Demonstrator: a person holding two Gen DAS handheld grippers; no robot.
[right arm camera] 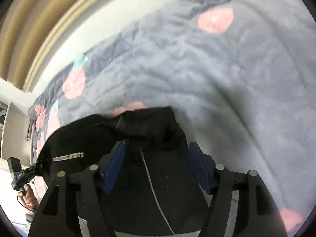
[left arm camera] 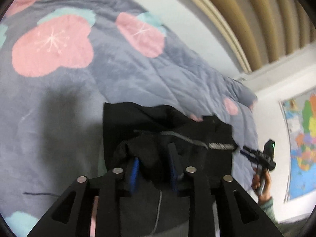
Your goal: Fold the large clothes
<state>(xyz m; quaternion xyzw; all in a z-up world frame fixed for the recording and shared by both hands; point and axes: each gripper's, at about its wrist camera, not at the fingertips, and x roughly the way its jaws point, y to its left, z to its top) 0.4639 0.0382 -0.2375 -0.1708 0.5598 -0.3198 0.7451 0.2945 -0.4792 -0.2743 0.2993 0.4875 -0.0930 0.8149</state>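
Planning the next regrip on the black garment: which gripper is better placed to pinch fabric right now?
Left, probably. The left gripper has a raised bunch of the black garment between its narrowly parted jaws; the right gripper stands wide open over flatter cloth.

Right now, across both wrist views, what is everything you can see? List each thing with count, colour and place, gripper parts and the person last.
Black garment: one, black with a pale printed label and a grey drawstring, lying on the bed in front of both grippers.
Quilt: one, grey-blue with pink and teal flowers, covering the bed.
Curtain: one, tan, pleated, behind the bed.
Wall map: one, multicoloured, on the white wall at the right of the left wrist view.
Left gripper: black with blue pads, jaws partly apart, black cloth bunched between them; blurred, so contact is unclear.
Right gripper: black with blue pads, jaws wide, over the garment's edge.
Hand: holding the right gripper's handle, greenish sleeve below.
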